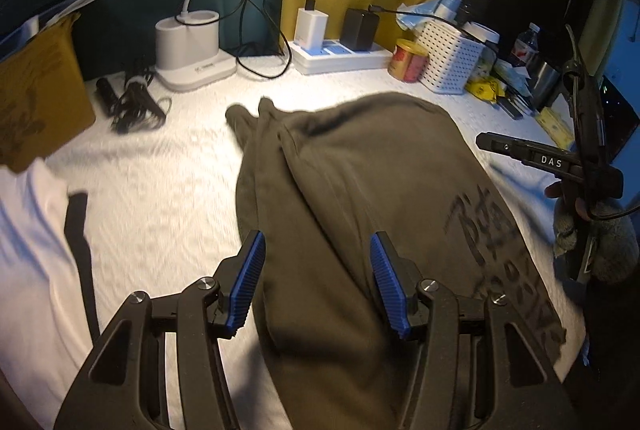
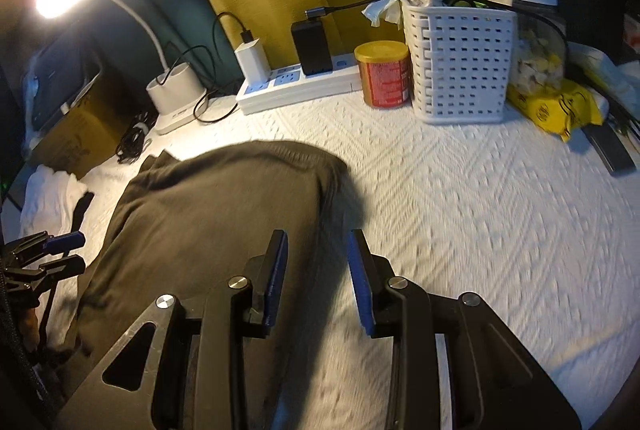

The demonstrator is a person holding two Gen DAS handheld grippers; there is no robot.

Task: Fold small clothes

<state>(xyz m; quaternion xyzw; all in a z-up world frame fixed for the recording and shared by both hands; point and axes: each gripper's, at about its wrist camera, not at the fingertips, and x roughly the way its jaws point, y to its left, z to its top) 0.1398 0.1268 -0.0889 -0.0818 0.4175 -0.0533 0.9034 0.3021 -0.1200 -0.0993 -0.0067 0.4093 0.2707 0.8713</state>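
A: Where does the olive garment (image 1: 360, 198) lie?

B: Folded into a long bundle on the white textured cover (image 1: 168, 198), in front of the white power strip (image 1: 340, 56) that sits against the yellow wall. Dark lettering shows on the garment's right side in the left wrist view.

A: And the left gripper (image 1: 316, 282)?

B: Its jaws stand apart above the near end of the garment, the blue pads clear of the cloth. Nothing is pinched between them.

A: The right gripper (image 2: 318, 278)?

B: Also parted and holding nothing. One finger hangs over the garment's right edge, the other over bare cover. The picture is blurred there.

A: What else is near the power strip?

B: A white lamp base (image 1: 192, 48) to its left, a red and gold can (image 2: 384, 74) and a white perforated basket (image 2: 460, 62) to its right. A white cloth (image 1: 32, 230) lies well to the left of the garment.
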